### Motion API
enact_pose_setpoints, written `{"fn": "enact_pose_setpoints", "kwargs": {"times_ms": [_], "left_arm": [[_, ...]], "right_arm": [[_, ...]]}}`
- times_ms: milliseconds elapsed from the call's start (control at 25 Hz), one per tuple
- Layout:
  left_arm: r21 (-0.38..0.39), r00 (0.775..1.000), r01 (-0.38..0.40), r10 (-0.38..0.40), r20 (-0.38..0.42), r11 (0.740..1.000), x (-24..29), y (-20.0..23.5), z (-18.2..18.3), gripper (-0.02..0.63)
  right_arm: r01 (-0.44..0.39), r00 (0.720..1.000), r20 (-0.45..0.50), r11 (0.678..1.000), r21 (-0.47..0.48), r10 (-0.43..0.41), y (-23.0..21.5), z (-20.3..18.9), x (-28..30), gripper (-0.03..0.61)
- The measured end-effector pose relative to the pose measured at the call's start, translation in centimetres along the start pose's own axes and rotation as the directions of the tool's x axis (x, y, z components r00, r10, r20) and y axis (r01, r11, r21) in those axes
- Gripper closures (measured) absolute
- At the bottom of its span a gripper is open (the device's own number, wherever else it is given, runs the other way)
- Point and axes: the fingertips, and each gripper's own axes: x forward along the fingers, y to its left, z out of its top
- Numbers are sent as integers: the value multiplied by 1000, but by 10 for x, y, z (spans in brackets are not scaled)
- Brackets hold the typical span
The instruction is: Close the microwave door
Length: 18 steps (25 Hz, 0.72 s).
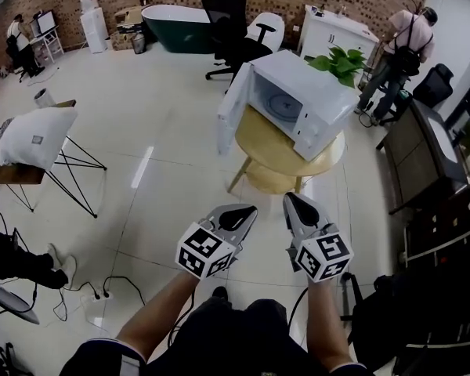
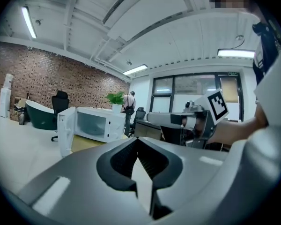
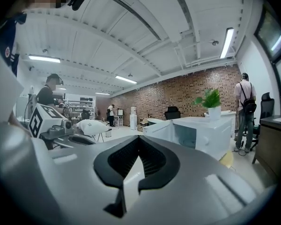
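Note:
The white microwave (image 1: 301,100) stands on a round wooden table (image 1: 278,159) ahead of me, its door (image 1: 233,110) swung wide open to the left. Both grippers hang side by side in the air, well short of the table. My left gripper (image 1: 247,210) is shut with nothing in it, and so is my right gripper (image 1: 291,199). In the left gripper view the jaws (image 2: 137,139) meet at their tips, with the microwave (image 2: 96,124) and its open door (image 2: 64,135) far off. The right gripper view shows shut jaws (image 3: 138,138) and the microwave (image 3: 203,136) beyond.
A potted plant (image 1: 341,63) stands behind the microwave. A black office chair (image 1: 229,23) is at the back, and a pillow on a wire stand (image 1: 35,135) at left. Dark cabinets (image 1: 427,159) line the right side, a person (image 1: 403,45) beside them. Cables (image 1: 90,290) lie on the floor.

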Motion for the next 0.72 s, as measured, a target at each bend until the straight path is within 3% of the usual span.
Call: {"fn": "enact_pose_setpoints", "kwargs": {"times_ms": [320, 720], "left_arm": [[-32, 999, -53, 54, 9, 998, 16, 57, 8, 603], [-53, 983, -180, 181, 8, 982, 76, 121, 19, 603]], "right_arm": [[-18, 1000, 3, 999, 37, 18, -21, 8, 43, 577], [-161, 987, 29, 987, 17, 160, -75, 26, 116, 577]]}}
